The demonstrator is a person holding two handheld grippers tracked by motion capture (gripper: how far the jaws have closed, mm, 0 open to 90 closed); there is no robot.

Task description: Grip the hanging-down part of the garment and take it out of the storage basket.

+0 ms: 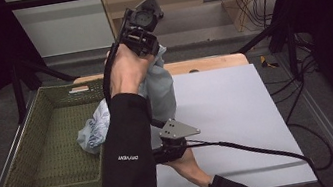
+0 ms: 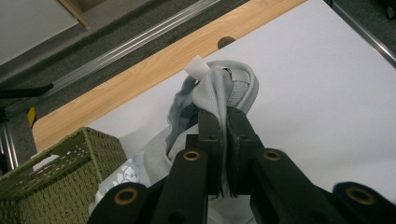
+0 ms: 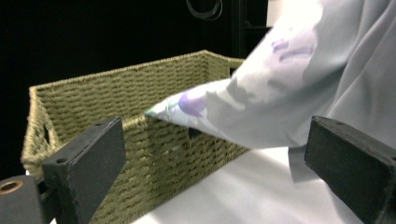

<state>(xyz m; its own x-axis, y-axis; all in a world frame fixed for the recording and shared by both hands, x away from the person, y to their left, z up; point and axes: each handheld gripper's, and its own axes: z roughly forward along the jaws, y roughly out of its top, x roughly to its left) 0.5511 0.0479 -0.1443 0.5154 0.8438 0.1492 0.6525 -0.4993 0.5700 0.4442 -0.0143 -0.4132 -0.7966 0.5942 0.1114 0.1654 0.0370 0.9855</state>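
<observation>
Grey cloth [image 2: 219, 88] hangs pinched in my left gripper [image 2: 223, 123], raised above the bench [image 1: 237, 107], its printed end draping into the basket [image 1: 38, 159] at nine o'clock. My right gripper [image 3: 219, 158] waits with jaws spread, low beside the cloth.

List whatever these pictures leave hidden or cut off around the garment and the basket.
- Garment, high view: its middle is hidden behind the left forearm and hand.
- Garment, left gripper view: the pinched edge is covered by the left gripper, whose jaws are clamped on it.
- Basket, high view: its right wall is hidden by the sleeve.
- Right gripper, right gripper view: its open jaws are cut off by the bottom edge.
</observation>
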